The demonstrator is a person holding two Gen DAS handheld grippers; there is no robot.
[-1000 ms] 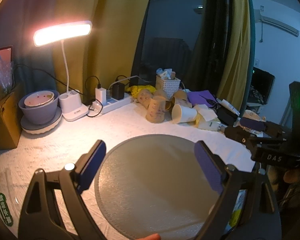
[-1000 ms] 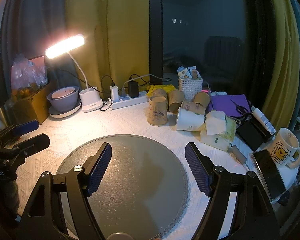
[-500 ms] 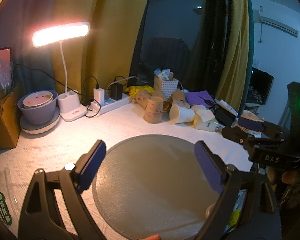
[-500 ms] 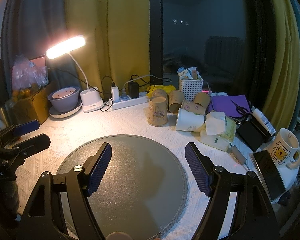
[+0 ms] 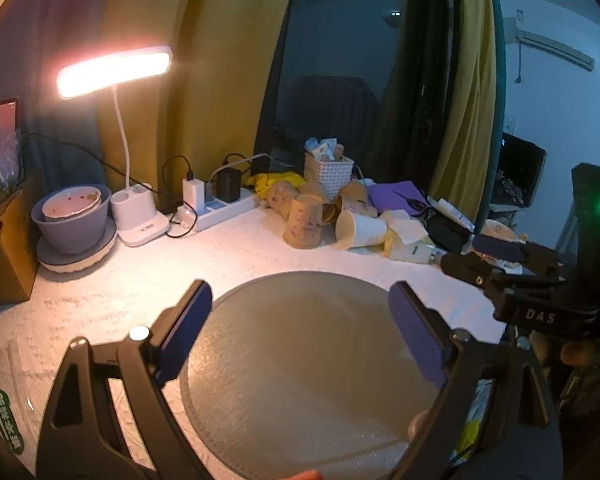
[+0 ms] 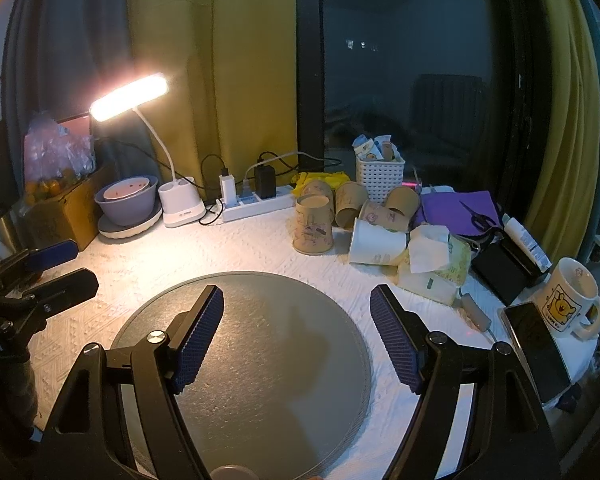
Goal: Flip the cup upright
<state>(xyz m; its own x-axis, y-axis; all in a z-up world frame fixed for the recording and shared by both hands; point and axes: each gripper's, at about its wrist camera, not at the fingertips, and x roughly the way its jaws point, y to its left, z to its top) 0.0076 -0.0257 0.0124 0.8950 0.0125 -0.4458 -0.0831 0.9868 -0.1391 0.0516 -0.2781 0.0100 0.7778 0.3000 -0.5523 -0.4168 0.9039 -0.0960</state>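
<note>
Though cups (image 6: 314, 226) inverted, basket (image 6: 379, 178) full

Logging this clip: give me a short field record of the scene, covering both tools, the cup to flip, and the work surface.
left tool: open, empty, above the round grey mat
right tool: open, empty, above the same mat
target cup: brown patterned paper cup standing upside down, beyond the mat
nearby: white paper cup lying on its side; more brown cups behind
contact with cup: none
light: lit white desk lamp
</note>
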